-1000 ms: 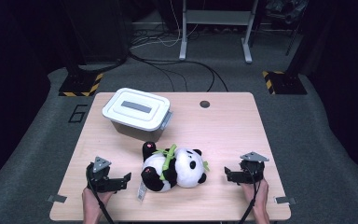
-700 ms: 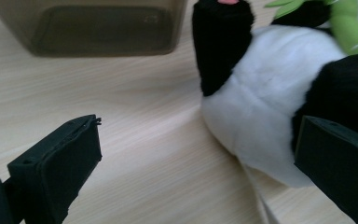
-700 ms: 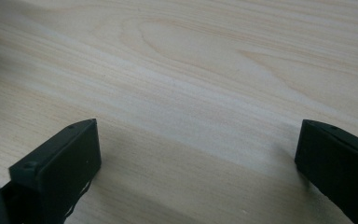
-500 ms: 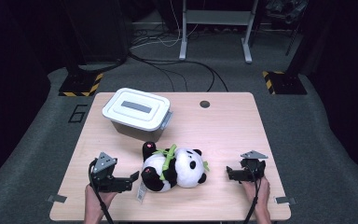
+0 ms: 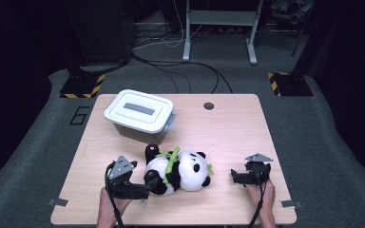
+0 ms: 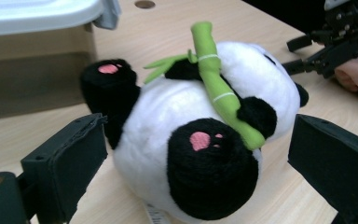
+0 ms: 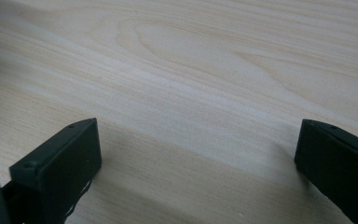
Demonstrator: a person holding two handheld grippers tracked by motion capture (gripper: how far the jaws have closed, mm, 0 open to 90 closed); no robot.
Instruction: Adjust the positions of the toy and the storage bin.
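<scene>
High view: plush panda [image 5: 180, 170] lies on its back near the front edge of the wooden table [image 5: 228, 128], just in front of a lidded plastic bin [image 5: 140, 115]. Panda is white-bodied with black limbs, black ears and a black eye patch, head toward the right gripper's side, feet toward the left gripper. One black foot with a pink sole points up near the bin. A green bamboo stalk [image 5: 172, 161] with leaves lies diagonally across its belly.

Left gripper view: panda is close up, fuzzy pile, round black foot [image 6: 209, 175] with a pink paw mark facing the camera, second foot up left. Bamboo is bright green with white bands, held under a black arm. A tag peeks out under the body.

Left gripper [image 5: 145, 191] sits at the panda's feet, jaws spread wide either side of the plush, just been closing a little, pads not pressing on it. Right gripper [image 5: 233, 177] rests low over bare table, a little apart from the panda's head, jaws spread with nothing between them. Small dark hole [image 5: 208, 106] in the table behind.
</scene>
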